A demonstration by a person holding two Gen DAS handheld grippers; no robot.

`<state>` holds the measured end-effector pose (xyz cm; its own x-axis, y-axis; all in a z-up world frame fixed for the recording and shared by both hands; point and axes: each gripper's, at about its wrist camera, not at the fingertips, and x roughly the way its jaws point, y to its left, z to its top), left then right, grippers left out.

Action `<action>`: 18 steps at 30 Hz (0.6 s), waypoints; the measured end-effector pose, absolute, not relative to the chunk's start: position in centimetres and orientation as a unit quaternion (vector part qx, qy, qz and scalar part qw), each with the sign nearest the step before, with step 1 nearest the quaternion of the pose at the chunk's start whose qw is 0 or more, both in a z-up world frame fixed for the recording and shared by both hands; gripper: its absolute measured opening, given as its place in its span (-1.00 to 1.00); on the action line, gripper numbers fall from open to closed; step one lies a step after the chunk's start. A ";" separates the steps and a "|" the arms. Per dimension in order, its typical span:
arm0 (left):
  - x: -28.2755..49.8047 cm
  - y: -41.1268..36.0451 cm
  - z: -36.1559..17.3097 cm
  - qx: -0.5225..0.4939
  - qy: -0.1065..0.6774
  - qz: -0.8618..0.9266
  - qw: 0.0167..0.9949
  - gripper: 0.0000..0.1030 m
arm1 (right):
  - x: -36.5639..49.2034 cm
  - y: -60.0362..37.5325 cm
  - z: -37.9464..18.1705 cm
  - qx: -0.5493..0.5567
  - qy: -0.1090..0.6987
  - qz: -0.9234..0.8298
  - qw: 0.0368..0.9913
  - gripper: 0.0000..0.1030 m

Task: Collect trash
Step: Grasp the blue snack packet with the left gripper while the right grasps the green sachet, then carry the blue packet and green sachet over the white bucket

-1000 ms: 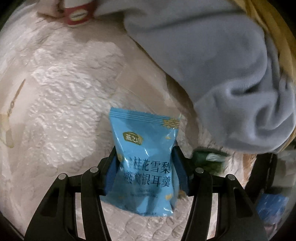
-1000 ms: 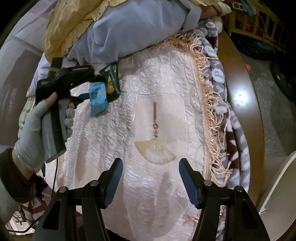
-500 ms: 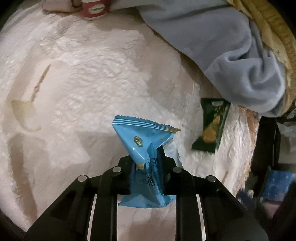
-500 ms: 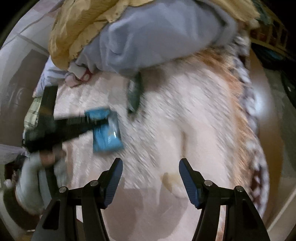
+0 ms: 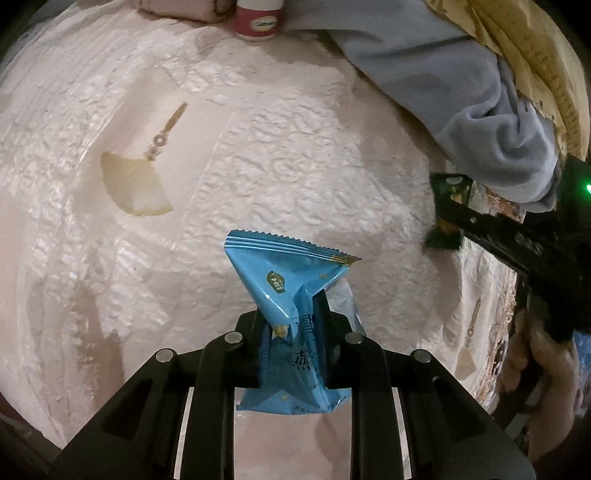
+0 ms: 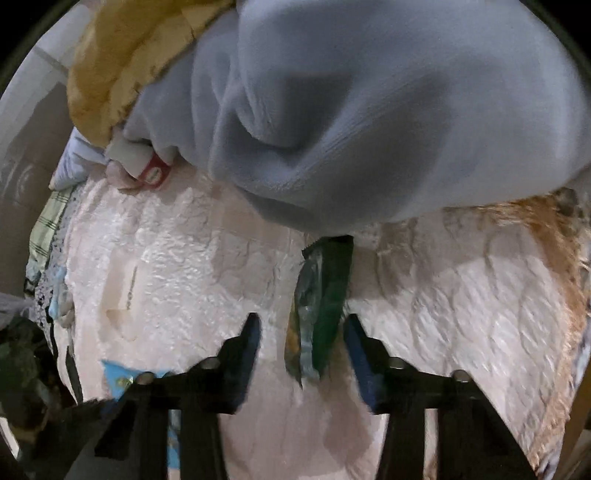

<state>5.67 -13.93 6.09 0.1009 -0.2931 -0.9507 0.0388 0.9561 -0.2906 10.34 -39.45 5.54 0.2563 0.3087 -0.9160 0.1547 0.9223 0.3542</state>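
Observation:
My left gripper [image 5: 293, 317] is shut on a blue snack wrapper [image 5: 291, 280] and holds it above the pale quilted bedspread [image 5: 258, 155]. The wrapper also shows at the lower left of the right wrist view [image 6: 118, 376]. A dark green snack wrapper [image 6: 319, 306] lies on the bedspread just below the blue-grey blanket. My right gripper [image 6: 301, 332] is open, with its fingers on either side of the green wrapper. In the left wrist view the green wrapper [image 5: 448, 206] is at the right, with the right gripper at it.
A blue-grey blanket [image 6: 351, 110] and a yellow blanket [image 6: 122, 55] are heaped at the back. A small red and white bottle [image 5: 258, 18] lies by the blankets. A fan pattern [image 5: 133, 184] is printed on the bedspread.
My left gripper closed on the blue wrapper and lifted it off the bed. My right gripper moved across the bed to the green wrapper and now straddles it.

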 end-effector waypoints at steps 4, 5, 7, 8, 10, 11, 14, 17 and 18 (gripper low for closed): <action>5.2 -13.0 6.3 -0.093 0.658 -0.115 0.738 -0.66 | 9.7 -39.0 5.8 0.170 0.611 0.041 0.772 -0.67; 5.1 -12.8 6.4 -0.094 0.659 -0.116 0.738 -0.66 | 9.3 -38.9 6.0 0.170 0.611 0.041 0.772 -0.71; 4.9 -12.6 6.5 -0.094 0.659 -0.119 0.737 -0.66 | 8.3 -39.0 6.5 0.181 0.609 0.042 0.771 -0.73; 4.8 -12.6 6.7 -0.091 0.658 -0.122 0.738 -0.66 | 7.8 -39.0 6.8 0.186 0.608 0.043 0.771 -0.74; 4.5 -12.2 7.2 -0.084 0.655 -0.128 0.740 -0.66 | 6.3 -39.0 7.6 0.203 0.603 0.047 0.770 -0.74; 4.3 -12.2 7.5 -0.079 0.653 -0.132 0.742 -0.66 | 5.5 -38.9 8.0 0.212 0.601 0.048 0.769 -0.74; 3.7 -12.4 8.4 -0.064 0.649 -0.146 0.744 -0.66 | 2.9 -38.7 9.2 0.240 0.595 0.048 0.766 -0.74; 3.0 -13.3 9.3 -0.050 0.646 -0.159 0.745 -0.66 | -0.4 -38.8 10.5 0.266 0.587 0.048 0.763 -0.74; 2.6 -13.6 9.6 -0.042 0.645 -0.164 0.745 -0.66 | -1.0 -38.6 10.8 0.269 0.586 0.047 0.763 -0.74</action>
